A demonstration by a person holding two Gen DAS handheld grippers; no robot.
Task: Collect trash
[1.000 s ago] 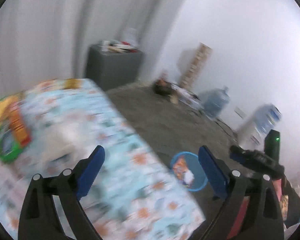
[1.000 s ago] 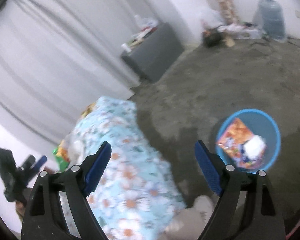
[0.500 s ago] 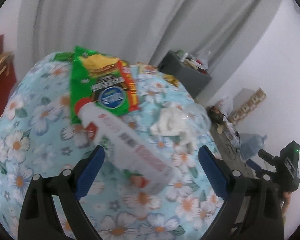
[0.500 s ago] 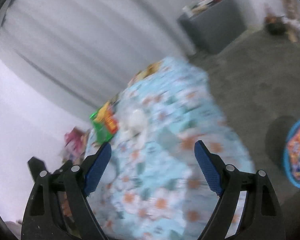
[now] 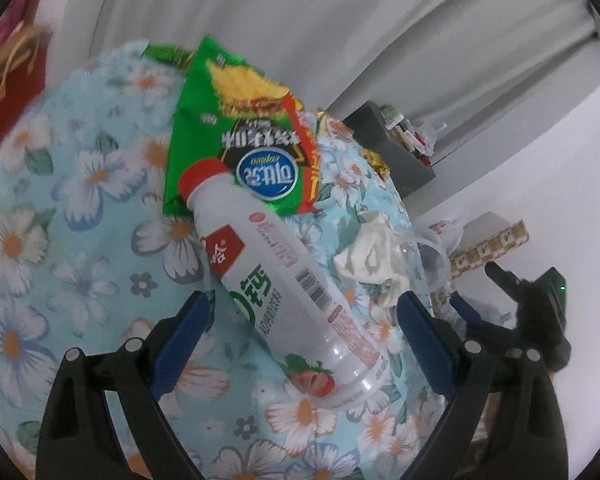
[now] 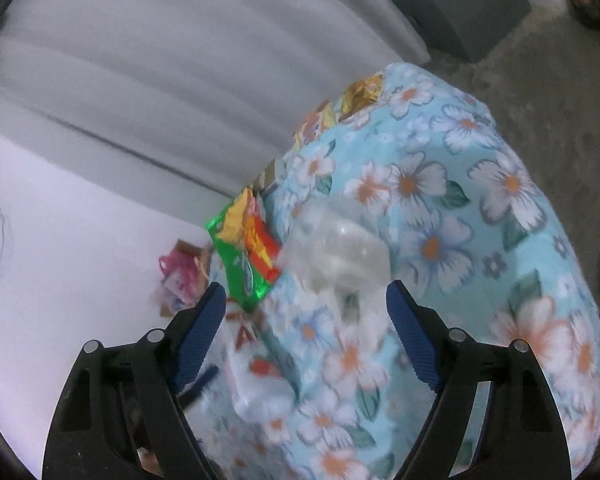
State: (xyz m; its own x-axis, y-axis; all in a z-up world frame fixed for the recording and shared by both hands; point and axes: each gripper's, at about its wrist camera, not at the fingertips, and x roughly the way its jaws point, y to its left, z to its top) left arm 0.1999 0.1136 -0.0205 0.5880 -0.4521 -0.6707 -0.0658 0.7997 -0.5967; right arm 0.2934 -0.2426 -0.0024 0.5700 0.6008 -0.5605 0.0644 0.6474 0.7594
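Left gripper [image 5: 304, 336] hangs spread wide over the floral counter [image 5: 72, 264], an empty plastic bottle [image 5: 284, 280] lying between its fingers. Ahead lies a green snack bag [image 5: 236, 128]; crumpled tissue [image 5: 372, 256] sits right. Right gripper [image 6: 306, 328] is spread too.

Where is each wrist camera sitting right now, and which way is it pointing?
Left wrist: rides the left gripper, looking down along its open blue fingers at the bottle lying on the floral tablecloth, cap on the green snack bag.
Right wrist: rides the right gripper, fingers open, aimed along the table toward the curtain; picture blurred.
Shared: green snack bag, tablecloth, gold wrapper; the right gripper also shows in the left view.
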